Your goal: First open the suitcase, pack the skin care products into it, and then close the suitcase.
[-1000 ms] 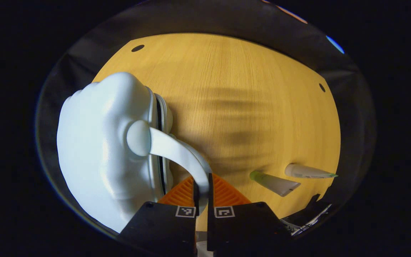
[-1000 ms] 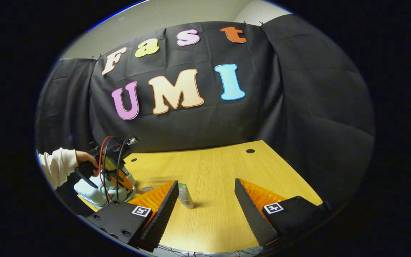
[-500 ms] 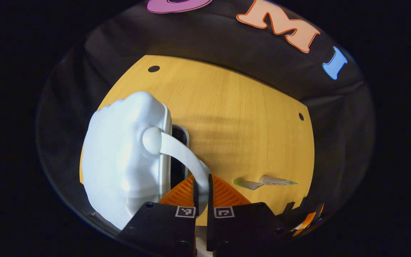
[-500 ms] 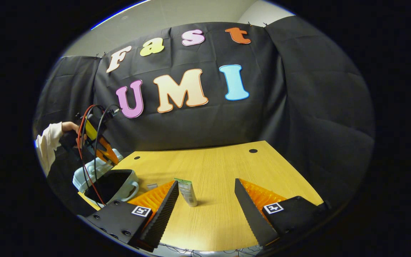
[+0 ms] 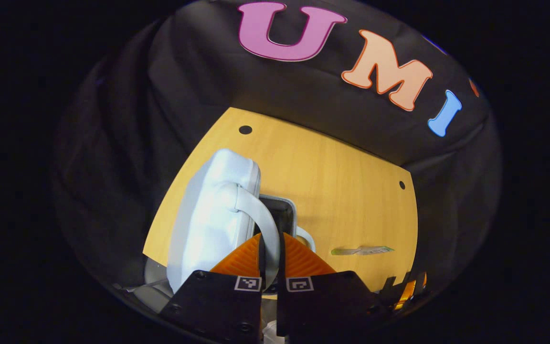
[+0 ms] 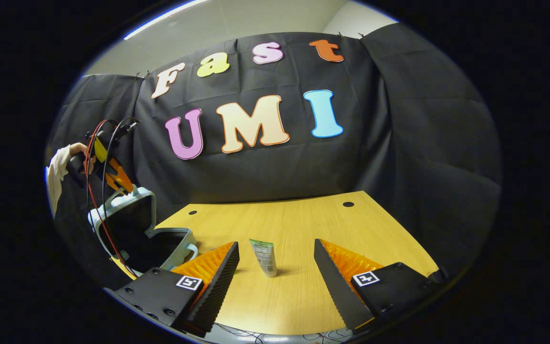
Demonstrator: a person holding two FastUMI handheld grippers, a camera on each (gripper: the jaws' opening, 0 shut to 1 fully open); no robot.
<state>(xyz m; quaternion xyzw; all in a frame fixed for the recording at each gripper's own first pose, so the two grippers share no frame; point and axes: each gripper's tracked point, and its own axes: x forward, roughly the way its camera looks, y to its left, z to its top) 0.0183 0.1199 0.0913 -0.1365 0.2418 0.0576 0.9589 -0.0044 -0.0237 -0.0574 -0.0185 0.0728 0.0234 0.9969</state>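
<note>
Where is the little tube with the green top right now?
In the right gripper view, the tube stands on the wooden table between the right gripper's open fingers, right of the open suitcase.

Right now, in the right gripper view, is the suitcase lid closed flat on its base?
No: the left gripper holds the suitcase lid raised by its handle, and the dark interior shows.

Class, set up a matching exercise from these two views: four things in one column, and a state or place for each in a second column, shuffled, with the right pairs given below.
1. left gripper
2. right gripper
3. suitcase lid
4. tube

a. lying on the table
b. raised, suitcase open
c. open, holding nothing
d. shut on the lid's handle

Pairs: 1-d, 2-c, 3-b, 4-a
</note>
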